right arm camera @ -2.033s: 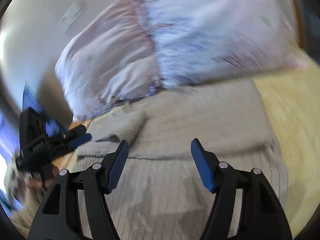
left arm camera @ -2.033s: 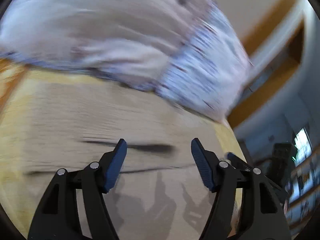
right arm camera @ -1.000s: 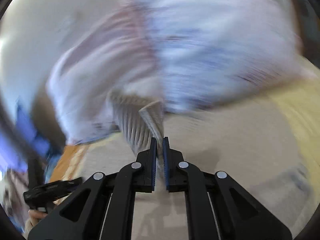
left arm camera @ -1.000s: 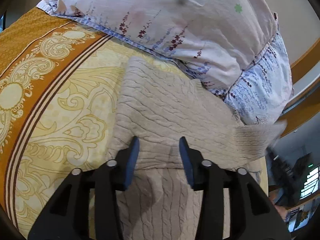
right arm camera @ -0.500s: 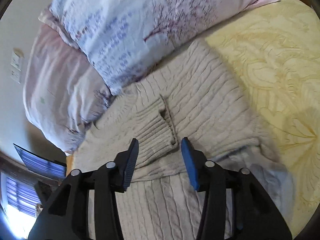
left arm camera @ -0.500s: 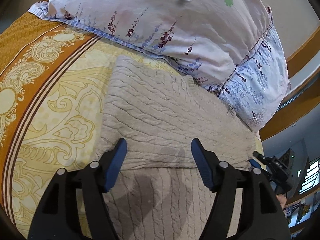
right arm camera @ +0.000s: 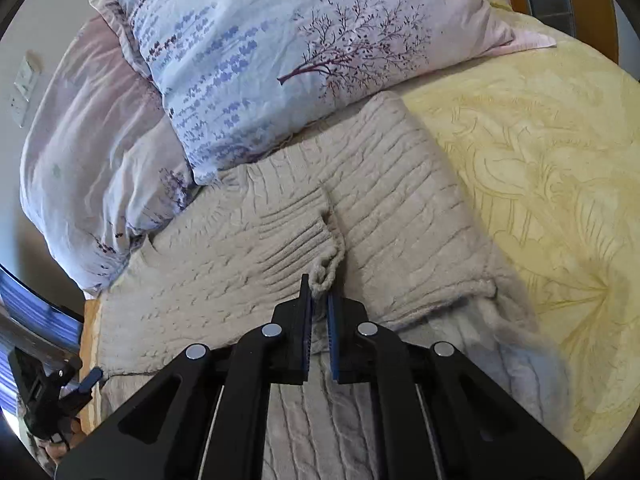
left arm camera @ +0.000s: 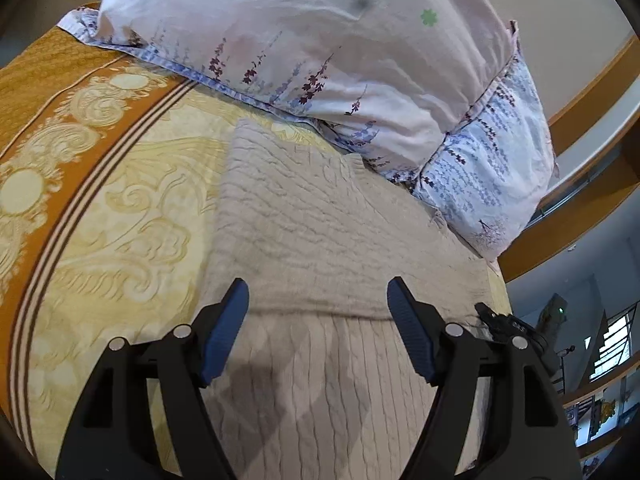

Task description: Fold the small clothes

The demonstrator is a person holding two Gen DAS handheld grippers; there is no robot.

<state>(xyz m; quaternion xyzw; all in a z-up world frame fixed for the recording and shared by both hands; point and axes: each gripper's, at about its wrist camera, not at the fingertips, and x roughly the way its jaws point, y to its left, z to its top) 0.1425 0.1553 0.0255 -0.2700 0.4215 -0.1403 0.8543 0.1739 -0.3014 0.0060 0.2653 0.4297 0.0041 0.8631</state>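
A beige cable-knit sweater (left arm camera: pixel 320 220) lies flat on the bed, one sleeve folded across its chest. My left gripper (left arm camera: pixel 318 292) hovers over the sweater's folded edge. Its jaws are opening and nothing sits between the pads. In the right wrist view the sweater (right arm camera: pixel 400 200) fills the middle, and the ribbed sleeve cuff (right arm camera: pixel 304 248) lies over the body. My right gripper (right arm camera: pixel 319 286) is shut on the end of that cuff, with a bunch of knit pinched between the blue pads. The right gripper's tip (left arm camera: pixel 504 324) also shows at the sweater's right edge.
The yellow and orange patterned bedspread (left arm camera: pixel 120 220) stretches out around the sweater. Two floral pillows (right arm camera: pixel 300 40) (right arm camera: pixel 92 140) press against the sweater's far edge. A wooden bed frame (left arm camera: pixel 580 208) and the room beyond lie to the right. The left gripper (right arm camera: pixel 44 396) shows at the lower left.
The left jaws spread wider and the gripper drew back a little. The right gripper laid the sleeve across the sweater, opened over the cuff, then closed on its end.
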